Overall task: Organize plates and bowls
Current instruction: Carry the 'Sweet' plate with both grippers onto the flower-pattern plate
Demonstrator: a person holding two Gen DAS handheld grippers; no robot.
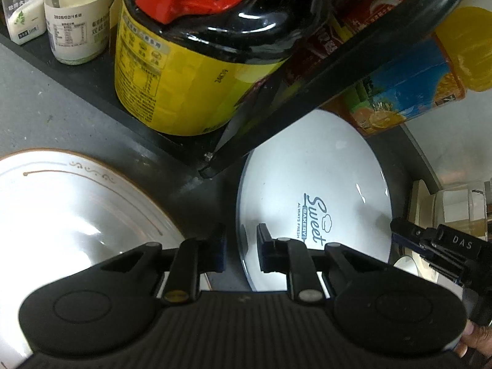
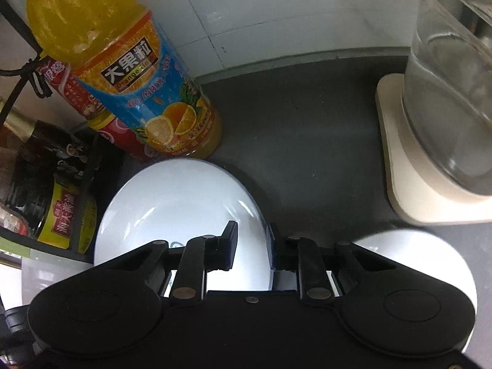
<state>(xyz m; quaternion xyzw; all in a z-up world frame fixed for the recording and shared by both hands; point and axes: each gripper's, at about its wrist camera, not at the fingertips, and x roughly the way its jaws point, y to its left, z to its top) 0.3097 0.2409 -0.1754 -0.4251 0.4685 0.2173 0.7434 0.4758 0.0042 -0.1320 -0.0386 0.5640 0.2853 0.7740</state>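
A white plate printed "Sweet Bakery" lies on the dark counter, partly under a black rack. My left gripper straddles its left rim, one finger outside and one over the inside, shut on the rim. My right gripper is shut on the opposite rim of the same plate; its fingers show at that edge in the left wrist view. A larger white plate with a brown rim lies to the left. A white bowl sits by the right gripper.
The black rack overhangs the plate's far side and holds a yellow-labelled jug and small bottles. An orange juice bottle stands just behind the plate. A glass kettle on a cream base stands at the right, with bare counter between.
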